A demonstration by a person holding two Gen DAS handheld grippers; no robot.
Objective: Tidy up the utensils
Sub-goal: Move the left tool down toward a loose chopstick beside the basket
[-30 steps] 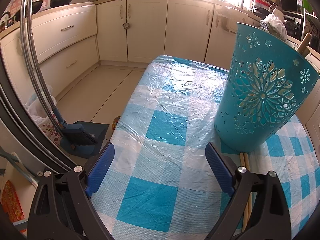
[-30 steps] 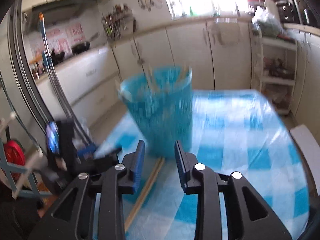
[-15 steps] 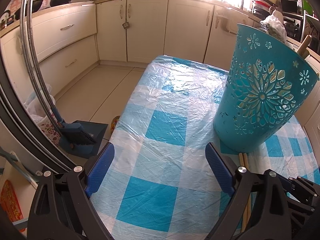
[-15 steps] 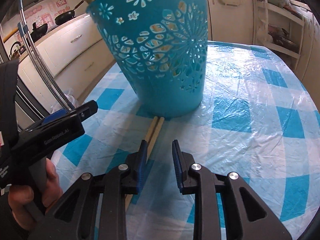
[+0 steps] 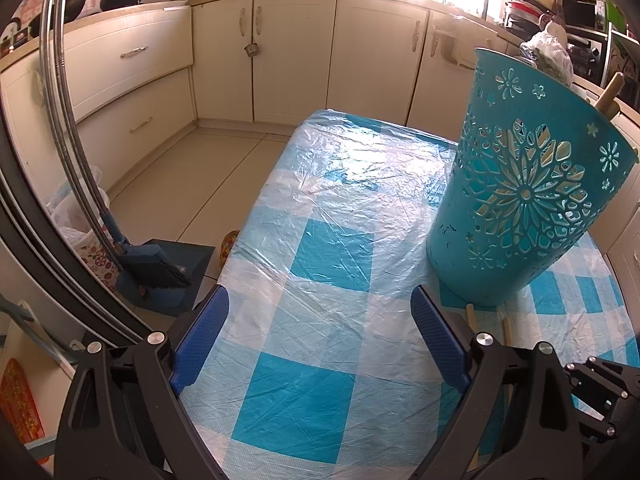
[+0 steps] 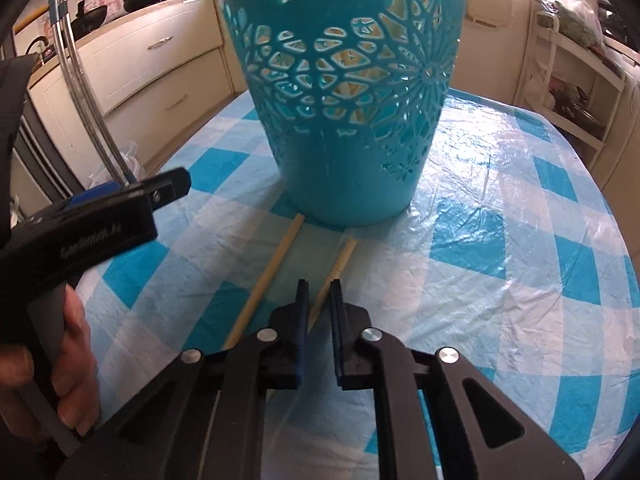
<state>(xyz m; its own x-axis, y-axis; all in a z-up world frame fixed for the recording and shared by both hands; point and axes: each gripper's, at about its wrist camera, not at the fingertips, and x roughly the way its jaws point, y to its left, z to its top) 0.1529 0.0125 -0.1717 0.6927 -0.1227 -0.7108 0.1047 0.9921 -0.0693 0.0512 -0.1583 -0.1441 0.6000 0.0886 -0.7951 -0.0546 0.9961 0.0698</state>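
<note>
A teal cut-out utensil basket (image 6: 348, 92) stands on the checked table; it also shows in the left wrist view (image 5: 516, 196) with a wooden handle (image 5: 610, 92) sticking out of its top. Two wooden chopsticks lie on the cloth in front of it, now spread apart: the left one (image 6: 268, 276) and the right one (image 6: 334, 276). My right gripper (image 6: 319, 292) is low over the right chopstick, its jaws narrowed around it with a small gap. My left gripper (image 5: 320, 316) is wide open and empty above the cloth, left of the basket.
The table has a blue-and-white checked plastic cloth (image 5: 320, 248) with its left edge over the floor. A dustpan and brush (image 5: 160, 268) stand on the floor by the table. Cream kitchen cabinets (image 5: 280, 52) run along the back. A shelf rack (image 6: 568, 92) is at the right.
My right gripper has dropped lower and closer to the basket and narrowed around the right chopstick. The two chopsticks have spread apart. My left gripper has stayed put.
</note>
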